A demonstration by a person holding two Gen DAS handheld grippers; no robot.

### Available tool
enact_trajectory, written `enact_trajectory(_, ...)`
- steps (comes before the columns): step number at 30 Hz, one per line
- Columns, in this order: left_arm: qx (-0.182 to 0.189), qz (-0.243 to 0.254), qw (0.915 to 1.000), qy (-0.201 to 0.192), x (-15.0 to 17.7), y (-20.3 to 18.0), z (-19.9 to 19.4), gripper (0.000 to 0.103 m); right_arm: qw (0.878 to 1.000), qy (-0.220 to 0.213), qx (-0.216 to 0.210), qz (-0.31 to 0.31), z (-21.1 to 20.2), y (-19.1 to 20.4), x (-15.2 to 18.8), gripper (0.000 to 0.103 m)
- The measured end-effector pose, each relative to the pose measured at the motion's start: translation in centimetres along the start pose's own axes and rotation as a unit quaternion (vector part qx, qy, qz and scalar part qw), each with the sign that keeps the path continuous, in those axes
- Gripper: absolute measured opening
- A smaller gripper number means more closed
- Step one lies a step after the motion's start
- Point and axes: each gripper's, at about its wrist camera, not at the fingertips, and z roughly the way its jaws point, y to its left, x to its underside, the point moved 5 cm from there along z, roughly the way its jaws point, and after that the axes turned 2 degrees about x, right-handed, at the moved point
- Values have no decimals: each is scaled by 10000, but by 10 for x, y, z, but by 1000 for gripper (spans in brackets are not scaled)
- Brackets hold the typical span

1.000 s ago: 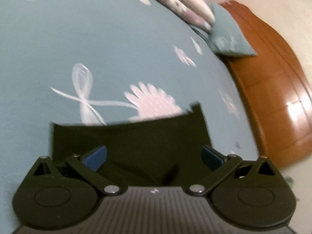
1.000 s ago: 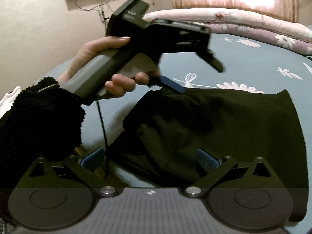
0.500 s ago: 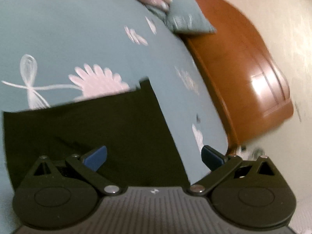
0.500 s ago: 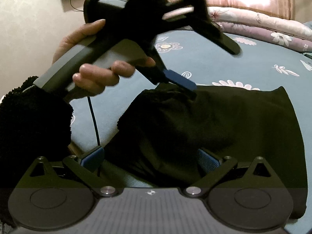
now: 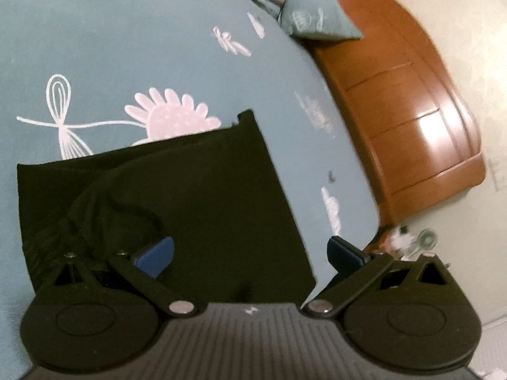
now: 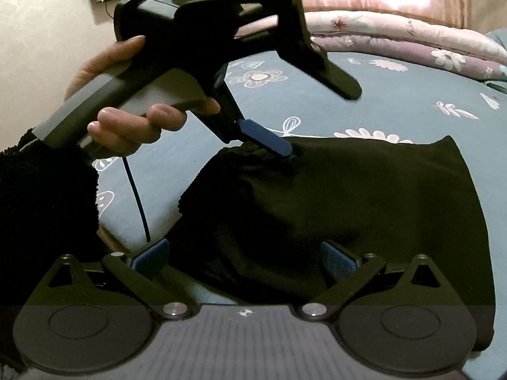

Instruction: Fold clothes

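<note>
A black garment lies partly folded on the blue-grey flowered bedsheet, with a ribbed edge bunched at its left. In the left wrist view the same garment fills the lower middle, a rounded fold lying on its left half. My left gripper is open above it. The right wrist view shows the left gripper held by a hand, its lower blue fingertip touching the bunched top edge. My right gripper is open, low over the garment's near edge, holding nothing.
A wooden headboard and a blue-grey pillow stand at the bed's end. A rolled flowered quilt lies along the far side. A black fuzzy sleeve and a hanging cable are at the left.
The left gripper has moved rightward over the garment, and its lower finger now rests on the bunched top edge. The right gripper has stayed put.
</note>
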Motion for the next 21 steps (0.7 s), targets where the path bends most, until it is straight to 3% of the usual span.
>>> enact_trajectory(5, -361, -379, 9986, 70, -4, 19, 13, 102, 10000, 32, 17, -47, 0, 4, 1, 103)
enact_trajectory(21, -336, -520, 9969, -484, -9, 24, -26, 102, 9980, -457, 378, -221, -10, -31, -36, 103)
